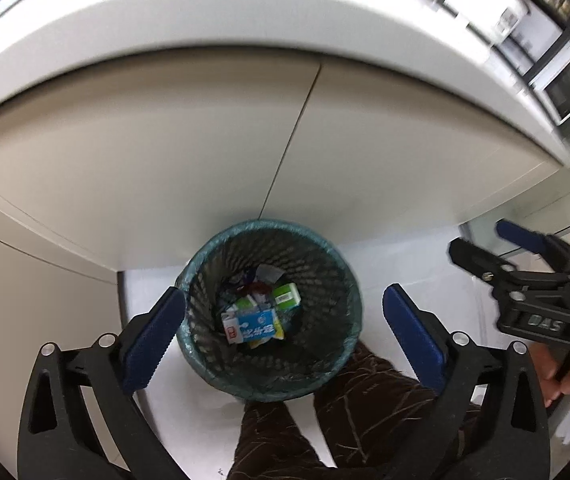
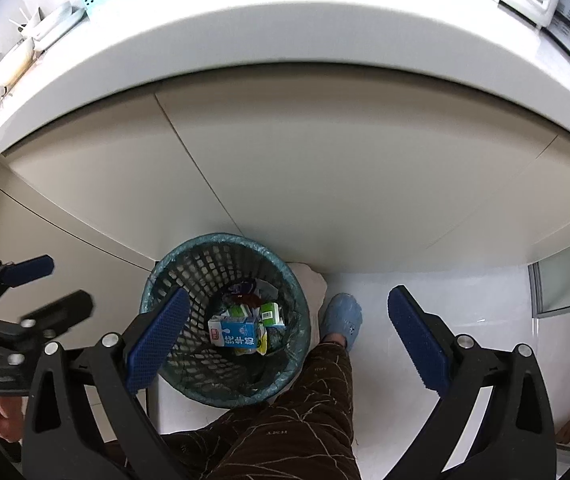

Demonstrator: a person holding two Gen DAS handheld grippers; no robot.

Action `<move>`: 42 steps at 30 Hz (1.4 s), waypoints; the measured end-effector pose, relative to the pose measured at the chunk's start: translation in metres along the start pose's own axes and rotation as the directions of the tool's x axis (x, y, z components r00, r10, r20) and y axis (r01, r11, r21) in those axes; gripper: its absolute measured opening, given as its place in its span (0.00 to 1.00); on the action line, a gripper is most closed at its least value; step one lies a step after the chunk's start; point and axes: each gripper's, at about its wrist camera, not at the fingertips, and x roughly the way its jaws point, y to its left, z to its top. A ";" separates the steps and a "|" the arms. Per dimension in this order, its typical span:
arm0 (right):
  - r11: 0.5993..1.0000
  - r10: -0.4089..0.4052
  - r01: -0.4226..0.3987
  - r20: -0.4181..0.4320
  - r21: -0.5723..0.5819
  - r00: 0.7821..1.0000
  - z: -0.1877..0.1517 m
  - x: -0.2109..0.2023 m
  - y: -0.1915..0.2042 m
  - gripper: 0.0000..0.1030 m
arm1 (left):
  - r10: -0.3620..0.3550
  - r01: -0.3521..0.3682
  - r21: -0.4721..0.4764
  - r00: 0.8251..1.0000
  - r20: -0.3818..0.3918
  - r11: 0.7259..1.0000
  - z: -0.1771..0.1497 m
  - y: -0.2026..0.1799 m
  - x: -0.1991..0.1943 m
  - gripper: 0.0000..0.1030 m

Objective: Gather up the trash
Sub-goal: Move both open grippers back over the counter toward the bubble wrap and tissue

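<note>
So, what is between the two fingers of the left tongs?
In the left wrist view, the left tongs are open and frame the mesh trash bin on the floor below, with cartons inside; nothing is held.

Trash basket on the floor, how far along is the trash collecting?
Done: the trash basket already holds a blue milk carton and green cartons. In hand: nothing; the left hand-held gripper and right hand-held gripper hang open above it. Left: no further trash is visible here.
</note>
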 end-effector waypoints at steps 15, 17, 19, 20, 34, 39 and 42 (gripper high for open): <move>0.997 0.024 -0.015 0.129 -0.073 0.991 0.043 -0.094 0.030 0.93 | 0.059 -0.056 -0.027 0.992 0.107 0.998 0.030 0.000 -0.098 0.94; 0.997 0.032 -0.021 0.146 -0.077 0.989 0.050 -0.103 0.033 0.93 | 0.078 -0.075 -0.026 0.990 0.120 0.997 0.034 0.000 -0.107 0.94; 0.996 0.029 -0.016 0.162 -0.083 0.986 0.057 -0.108 0.038 0.93 | 0.080 -0.076 -0.040 0.989 0.122 0.996 0.038 0.003 -0.115 0.94; 0.996 0.031 -0.017 0.168 -0.084 0.985 0.061 -0.112 0.039 0.93 | 0.079 -0.073 -0.049 0.989 0.126 0.996 0.040 0.004 -0.119 0.94; 0.995 0.047 -0.025 0.231 -0.097 0.972 0.115 -0.152 0.057 0.93 | 0.108 -0.093 -0.088 0.977 0.182 0.992 0.091 0.018 -0.167 0.94; 0.995 0.057 -0.033 0.249 -0.099 0.967 0.147 -0.154 0.058 0.93 | 0.110 -0.096 -0.084 0.976 0.190 0.992 0.123 0.025 -0.172 0.94; 0.995 0.059 -0.034 0.260 -0.099 0.964 0.168 -0.150 0.055 0.93 | 0.101 -0.085 -0.089 0.976 0.195 0.992 0.141 0.029 -0.172 0.94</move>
